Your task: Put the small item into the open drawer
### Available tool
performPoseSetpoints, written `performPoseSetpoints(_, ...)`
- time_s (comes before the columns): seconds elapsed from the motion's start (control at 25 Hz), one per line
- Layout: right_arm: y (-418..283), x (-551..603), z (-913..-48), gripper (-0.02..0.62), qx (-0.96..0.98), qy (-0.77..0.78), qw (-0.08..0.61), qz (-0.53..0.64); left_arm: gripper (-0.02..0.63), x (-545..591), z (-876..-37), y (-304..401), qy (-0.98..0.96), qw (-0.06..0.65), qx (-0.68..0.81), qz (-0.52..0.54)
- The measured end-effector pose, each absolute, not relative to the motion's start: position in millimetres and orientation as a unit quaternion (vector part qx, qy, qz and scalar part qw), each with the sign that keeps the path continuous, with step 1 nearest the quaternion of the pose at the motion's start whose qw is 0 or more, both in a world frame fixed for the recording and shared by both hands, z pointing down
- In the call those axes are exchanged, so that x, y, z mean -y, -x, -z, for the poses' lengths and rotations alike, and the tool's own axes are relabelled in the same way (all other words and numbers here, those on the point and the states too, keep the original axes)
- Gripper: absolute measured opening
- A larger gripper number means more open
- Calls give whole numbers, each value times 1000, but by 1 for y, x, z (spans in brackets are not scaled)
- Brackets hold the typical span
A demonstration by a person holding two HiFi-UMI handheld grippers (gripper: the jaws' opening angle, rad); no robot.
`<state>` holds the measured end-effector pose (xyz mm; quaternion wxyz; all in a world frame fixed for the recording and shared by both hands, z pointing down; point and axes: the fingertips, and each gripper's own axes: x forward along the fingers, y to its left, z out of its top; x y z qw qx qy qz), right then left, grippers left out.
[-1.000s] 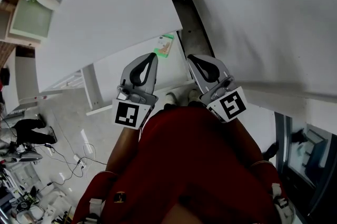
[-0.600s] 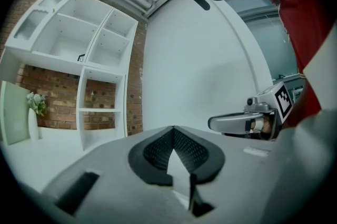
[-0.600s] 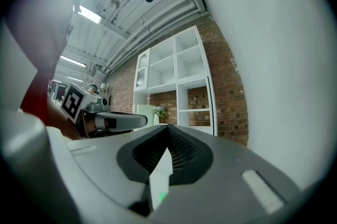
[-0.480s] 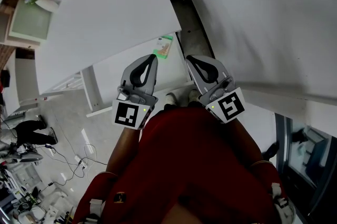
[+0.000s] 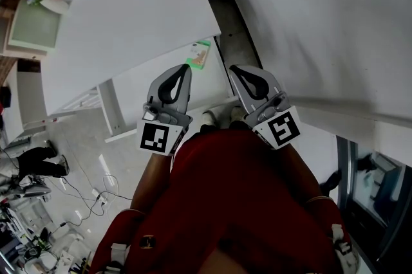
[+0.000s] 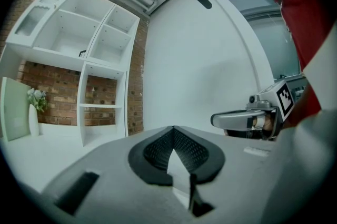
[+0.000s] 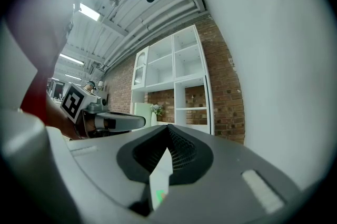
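- The only print that can be made out is a black-and-white square marker on the cube of each gripper. It is a block pattern, not words.
- The small flat green and tan packet [image 5: 201, 55] has printing too small to read.
- Your left gripper [image 5: 186, 67] is closed. Its two dark ribbed pads meet at the tips and hold nothing.
- Your right gripper [image 5: 234, 69] is also closed tip to tip. Only a sliver of white with a green fleck shows through the gap behind the tips, and nothing is gripped.
- Both grippers sit side by side at the centre of the head view, close against your red garment [image 5: 238, 202] and touching nothing.
- The packet lies just above the left gripper's tips in the head view, on a white surface at the near edge of the smooth white tabletop [image 5: 129, 22]. Whether that surface is a drawer cannot be told.
- The gripper shells are smooth grey plastic, tapering to a point.
- A white open shelf unit [image 6: 79, 60] stands against a red brick wall [image 6: 134, 91] at the left of the left gripper view.
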<state>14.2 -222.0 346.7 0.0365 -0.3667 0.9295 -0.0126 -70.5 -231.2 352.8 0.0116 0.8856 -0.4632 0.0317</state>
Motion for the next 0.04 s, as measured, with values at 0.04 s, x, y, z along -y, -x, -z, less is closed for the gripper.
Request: performPoseSetpoints(0.04, -14, 222, -347, 11, -929, 368, 37, 12, 2, 231, -354, 71, -885, 12, 464, -32)
